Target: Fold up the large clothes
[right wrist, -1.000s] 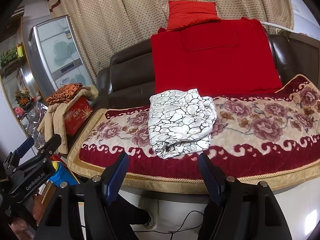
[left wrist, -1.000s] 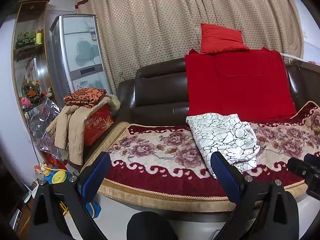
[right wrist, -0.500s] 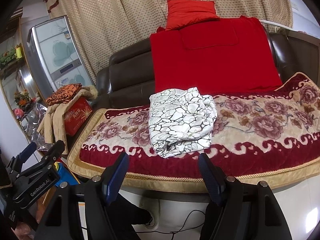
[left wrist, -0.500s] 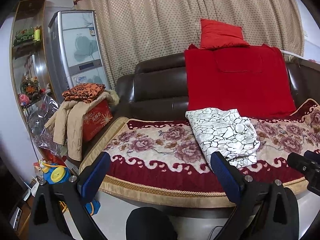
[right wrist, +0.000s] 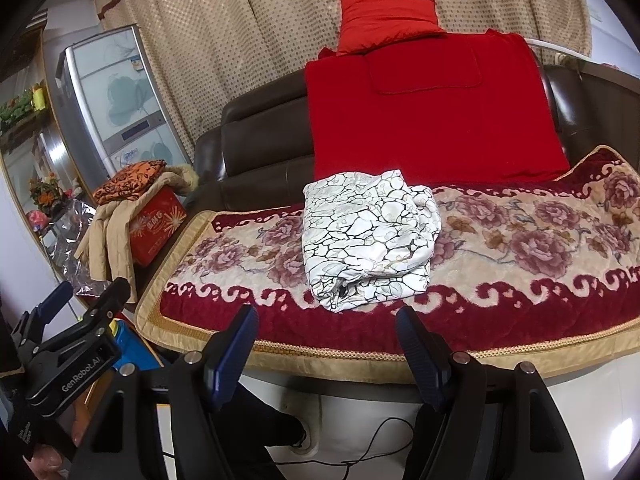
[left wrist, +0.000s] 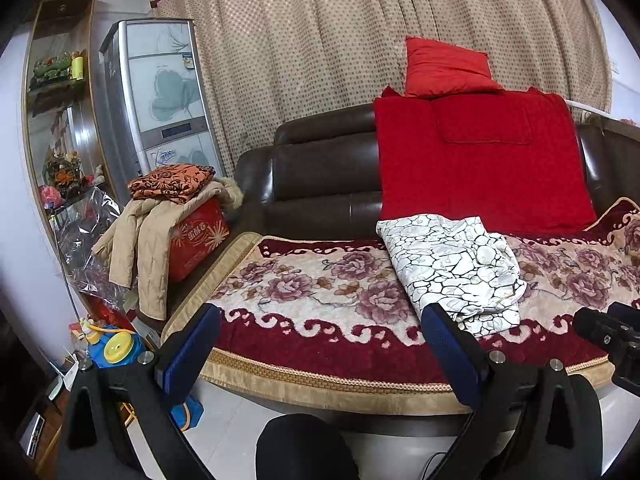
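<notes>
A folded white garment with a black crackle pattern lies on the floral sofa cover; it also shows in the right wrist view. My left gripper is open and empty, held off the sofa's front edge, left of the garment. My right gripper is open and empty, just in front of the garment's near edge, not touching it. The left gripper's body shows at the lower left of the right wrist view, and the right gripper's body at the right edge of the left wrist view.
A red blanket drapes over the brown sofa back, with a red cushion on top. Left of the sofa stand a red box with a beige coat and an orange cloth, a tall cabinet and toys on the floor.
Both grippers have drawn back slightly from the sofa and tilted a little; the garment lies unmoved. Both stay open.
</notes>
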`<state>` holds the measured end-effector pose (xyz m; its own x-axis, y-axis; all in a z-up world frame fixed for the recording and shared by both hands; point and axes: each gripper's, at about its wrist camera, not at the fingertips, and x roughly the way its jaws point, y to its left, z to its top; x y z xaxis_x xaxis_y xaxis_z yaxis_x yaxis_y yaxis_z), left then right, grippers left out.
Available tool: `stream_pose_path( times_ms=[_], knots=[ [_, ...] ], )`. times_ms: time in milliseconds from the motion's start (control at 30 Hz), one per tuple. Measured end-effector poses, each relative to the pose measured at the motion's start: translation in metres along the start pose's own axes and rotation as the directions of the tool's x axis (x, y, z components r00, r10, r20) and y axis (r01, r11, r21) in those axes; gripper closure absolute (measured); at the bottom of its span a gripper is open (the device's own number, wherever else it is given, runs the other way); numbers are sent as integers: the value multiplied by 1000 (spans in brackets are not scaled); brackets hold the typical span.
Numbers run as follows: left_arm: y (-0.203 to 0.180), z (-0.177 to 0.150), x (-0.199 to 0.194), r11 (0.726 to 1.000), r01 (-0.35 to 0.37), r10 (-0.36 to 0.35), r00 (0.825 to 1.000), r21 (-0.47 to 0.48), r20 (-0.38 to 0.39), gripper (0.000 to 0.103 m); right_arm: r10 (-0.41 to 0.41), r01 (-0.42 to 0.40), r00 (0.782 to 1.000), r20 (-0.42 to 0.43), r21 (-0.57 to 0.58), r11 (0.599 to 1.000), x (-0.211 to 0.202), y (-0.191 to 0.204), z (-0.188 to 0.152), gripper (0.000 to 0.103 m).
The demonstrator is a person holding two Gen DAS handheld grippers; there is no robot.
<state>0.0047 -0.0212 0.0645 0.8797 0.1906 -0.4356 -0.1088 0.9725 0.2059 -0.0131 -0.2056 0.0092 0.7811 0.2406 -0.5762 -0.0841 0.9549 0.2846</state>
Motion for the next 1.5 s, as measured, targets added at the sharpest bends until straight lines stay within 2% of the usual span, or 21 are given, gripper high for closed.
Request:
stream_pose_path(
  times_ms=[367, 733, 1033, 1500],
  knots=[
    [11, 0, 7, 1000, -11, 11, 1000, -26, -6, 3, -5, 5, 1000, 18, -13, 1000, 2, 9, 11, 28],
    [20, -2, 14, 998, -31, 30, 999, -47, -27, 3, -5, 4, 1000, -30, -27, 1000, 21, 19, 9, 28],
    [23, -4, 14, 998, -36, 34, 999, -48, -33, 3, -5, 4, 1000, -30, -39, 999, 23, 23, 10, 28],
    [30, 5, 29, 997, -43, 39, 998, -62, -52, 3, 0, -3, 999, -38, -72, 997, 38, 33, 34, 28]
  ],
)
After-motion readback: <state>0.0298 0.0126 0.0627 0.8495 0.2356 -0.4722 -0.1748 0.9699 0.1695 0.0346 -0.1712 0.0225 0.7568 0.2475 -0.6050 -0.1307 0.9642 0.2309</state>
